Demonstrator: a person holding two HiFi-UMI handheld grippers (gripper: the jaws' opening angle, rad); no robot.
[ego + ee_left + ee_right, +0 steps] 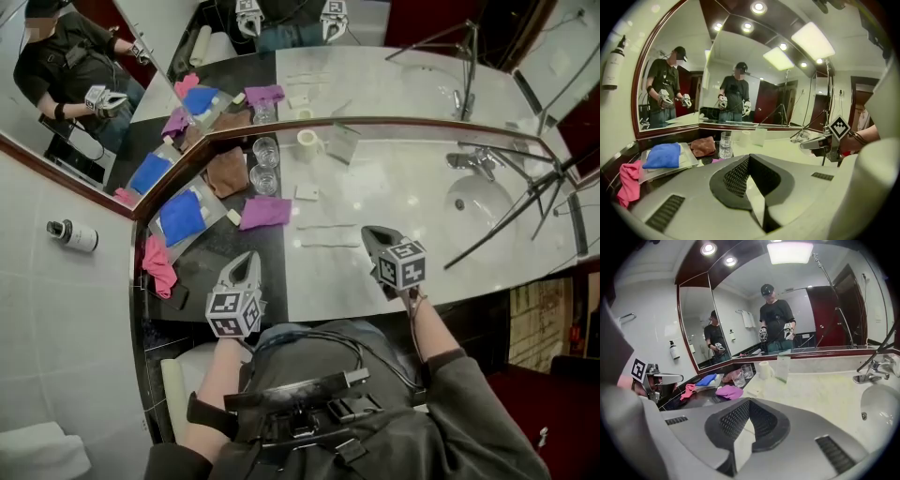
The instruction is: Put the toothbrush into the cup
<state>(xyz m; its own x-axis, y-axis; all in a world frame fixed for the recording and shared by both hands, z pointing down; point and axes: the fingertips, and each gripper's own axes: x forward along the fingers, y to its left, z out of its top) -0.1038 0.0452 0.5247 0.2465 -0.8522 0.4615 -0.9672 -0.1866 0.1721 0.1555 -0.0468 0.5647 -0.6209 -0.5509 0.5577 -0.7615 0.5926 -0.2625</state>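
Okay, left gripper (247, 261) and right gripper (372, 234) jaws both together, nothing in them. Toothbrush (328, 245) lies flat on the bench (394, 187) just left of right gripper; cup (307, 141) stands far back, well apart.

The head view sits above the person and looks steeply down on the counter (394, 187) at mid range. The left gripper view rides low behind the left gripper (749, 159) and faces across the counter to the mirror (740, 84). The right gripper view faces likewise from farther right, near the sink (881, 404). All three views share the glasses (265, 150) and the blue cloth (183, 217).
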